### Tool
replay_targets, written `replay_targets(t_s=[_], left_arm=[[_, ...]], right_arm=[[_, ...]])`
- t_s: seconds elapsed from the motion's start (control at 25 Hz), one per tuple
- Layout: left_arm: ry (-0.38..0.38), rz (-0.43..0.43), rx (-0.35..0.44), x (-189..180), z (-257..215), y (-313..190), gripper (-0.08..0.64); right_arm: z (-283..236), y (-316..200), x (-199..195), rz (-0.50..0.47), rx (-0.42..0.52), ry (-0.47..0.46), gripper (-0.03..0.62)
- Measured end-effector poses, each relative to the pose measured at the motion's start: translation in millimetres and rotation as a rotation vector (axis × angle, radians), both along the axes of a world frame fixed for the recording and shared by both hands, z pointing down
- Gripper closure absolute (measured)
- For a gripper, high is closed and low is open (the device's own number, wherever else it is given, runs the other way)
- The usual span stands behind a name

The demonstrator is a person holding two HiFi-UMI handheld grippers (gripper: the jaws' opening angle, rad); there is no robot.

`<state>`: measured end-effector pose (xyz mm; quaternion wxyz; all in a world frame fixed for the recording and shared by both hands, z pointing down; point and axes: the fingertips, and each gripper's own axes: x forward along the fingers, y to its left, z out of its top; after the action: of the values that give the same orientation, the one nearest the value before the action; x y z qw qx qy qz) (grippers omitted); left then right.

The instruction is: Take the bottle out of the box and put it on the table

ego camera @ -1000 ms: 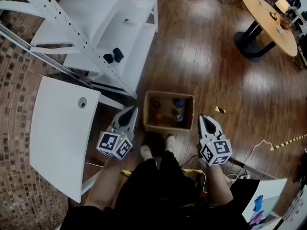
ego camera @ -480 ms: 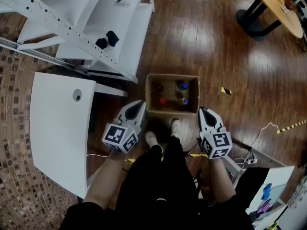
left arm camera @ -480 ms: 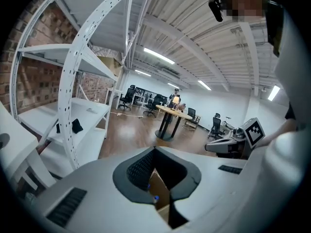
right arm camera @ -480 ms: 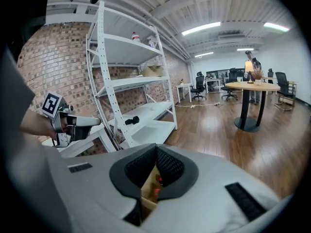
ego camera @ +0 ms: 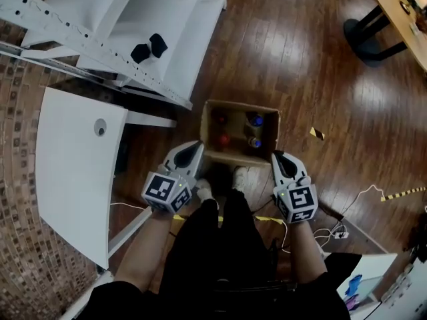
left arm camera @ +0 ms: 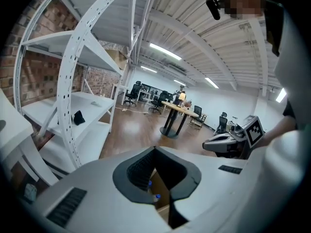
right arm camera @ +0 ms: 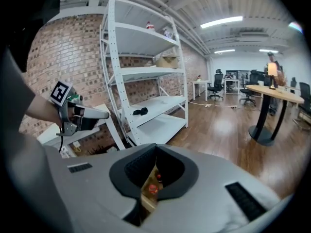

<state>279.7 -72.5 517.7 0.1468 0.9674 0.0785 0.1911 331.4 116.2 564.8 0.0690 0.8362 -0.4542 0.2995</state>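
An open cardboard box (ego camera: 267, 157) stands on the wood floor, with several bottles upright in it: red caps (ego camera: 224, 139) on its left side, blue caps (ego camera: 256, 120) on its right. My left gripper (ego camera: 192, 151) hangs shut and empty just outside the box's near left corner. My right gripper (ego camera: 277, 159) is shut and empty at the near right corner. In the left gripper view the shut jaws (left arm camera: 155, 152) frame a blue cap (left arm camera: 156, 196). Red caps (right arm camera: 152, 188) show below the jaws (right arm camera: 155, 147) in the right gripper view.
A white table (ego camera: 67, 172) stands to the left, and a white shelf rack (ego camera: 133, 19) behind it. The person's feet (ego camera: 240, 177) are at the box's near side. Cables (ego camera: 333, 232) lie on the floor at the right. A round wooden table (ego camera: 400, 12) is at the far right.
Both grippers have come down and closer to the near edge of the box. Both stayed shut and empty.
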Motion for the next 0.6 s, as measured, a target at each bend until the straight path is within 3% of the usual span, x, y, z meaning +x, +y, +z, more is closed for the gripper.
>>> replay_targets(t_s=[0.12,0.28,0.44,0.52,0.6], left_arm=[[-0.015,-0.039,-0.011,4,21,1,0.56],[-0.029,-0.079,-0.024,11,46,4,0.56],[-0.054,-0.073,-0.029,22,75,11,0.56],[-0.072,-0.058,-0.02,28,89,11,0.56],[-0.087,-0.033,0.009,34,105,10,0.56]], right_arm=[[24,-10,0,-0.098,-0.061,0.0,0.545],[53,-15,0,-0.164,-0.096,-0.029,0.54],[80,-22,1,-0.234,-0.119,-0.059,0.538],[94,-29,3,-0.263,-0.126,-0.067,0.474],[110,-38,6,-0.272,-0.128,-0.059,0.474]])
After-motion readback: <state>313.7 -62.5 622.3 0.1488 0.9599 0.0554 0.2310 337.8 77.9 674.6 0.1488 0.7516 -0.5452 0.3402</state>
